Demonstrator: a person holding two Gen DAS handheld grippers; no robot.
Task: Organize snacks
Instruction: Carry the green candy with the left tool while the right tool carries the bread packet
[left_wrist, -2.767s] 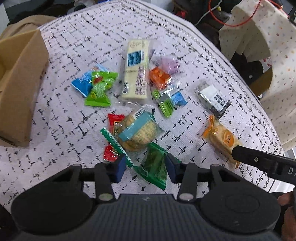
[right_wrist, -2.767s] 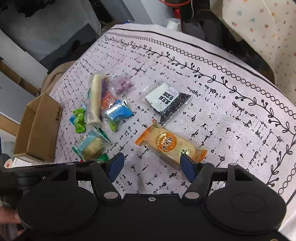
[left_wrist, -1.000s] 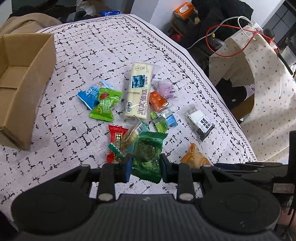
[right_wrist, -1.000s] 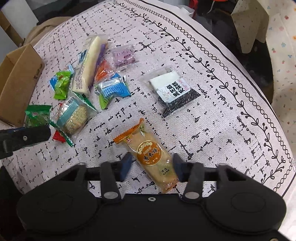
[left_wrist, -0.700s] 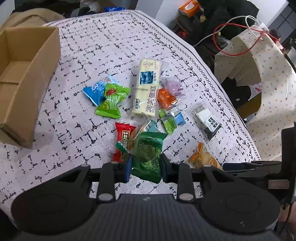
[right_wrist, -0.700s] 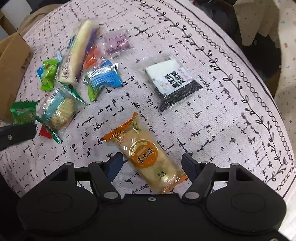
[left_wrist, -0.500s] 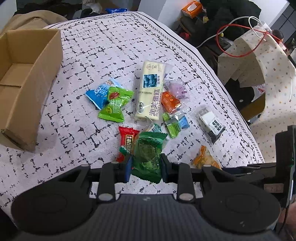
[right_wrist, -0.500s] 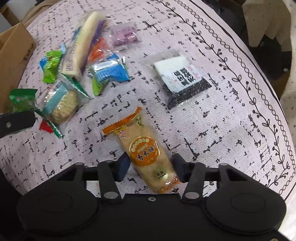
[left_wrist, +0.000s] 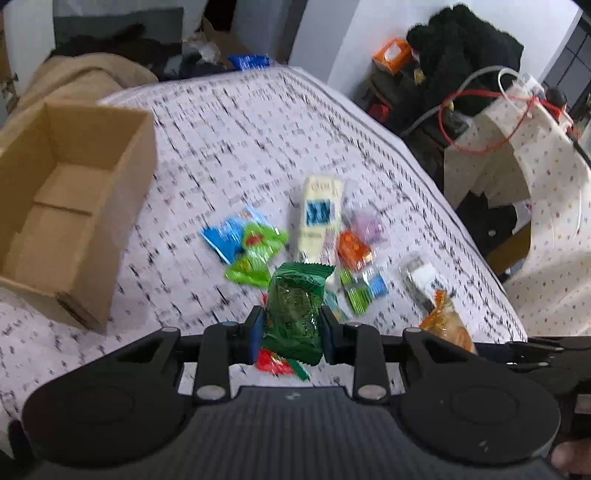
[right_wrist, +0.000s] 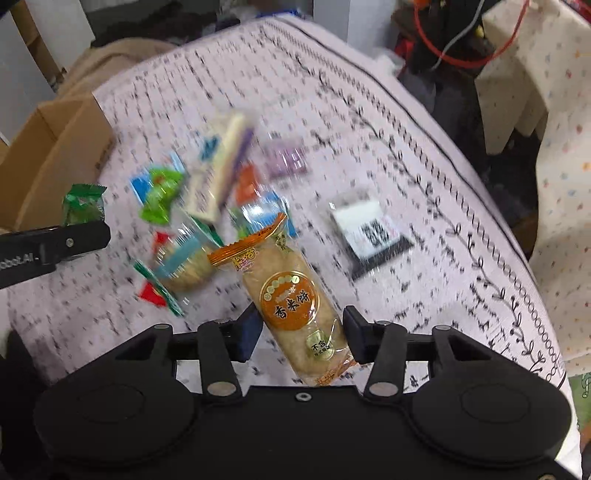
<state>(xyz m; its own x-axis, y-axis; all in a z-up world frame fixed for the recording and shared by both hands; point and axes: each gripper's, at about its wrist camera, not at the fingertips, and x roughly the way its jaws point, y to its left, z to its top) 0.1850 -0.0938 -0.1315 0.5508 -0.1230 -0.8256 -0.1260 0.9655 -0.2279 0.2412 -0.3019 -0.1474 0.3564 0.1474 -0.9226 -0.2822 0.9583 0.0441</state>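
Note:
My left gripper (left_wrist: 291, 334) is shut on a dark green snack packet (left_wrist: 295, 306) and holds it above the table. The packet also shows in the right wrist view (right_wrist: 83, 206). My right gripper (right_wrist: 301, 332) is shut on an orange rice cracker pack (right_wrist: 291, 299), lifted off the cloth. The open cardboard box (left_wrist: 62, 206) stands at the left, also in the right wrist view (right_wrist: 55, 155). Several loose snacks lie mid-table: a long cream bar (left_wrist: 319, 218), a light green candy (left_wrist: 255, 258), a blue packet (left_wrist: 223, 236), an orange candy (left_wrist: 352, 249).
A black and white packet (right_wrist: 373, 236) lies on the cloth to the right. A round cracker pack (right_wrist: 184, 262) and a red packet (right_wrist: 153, 293) lie near the left gripper. Cloth-covered chair (left_wrist: 546, 221) and cables stand beyond the table's right edge.
Both grippers have risen from the table. The right one closed on the orange cracker pack and lifted it. The left one still holds the green packet, higher now.

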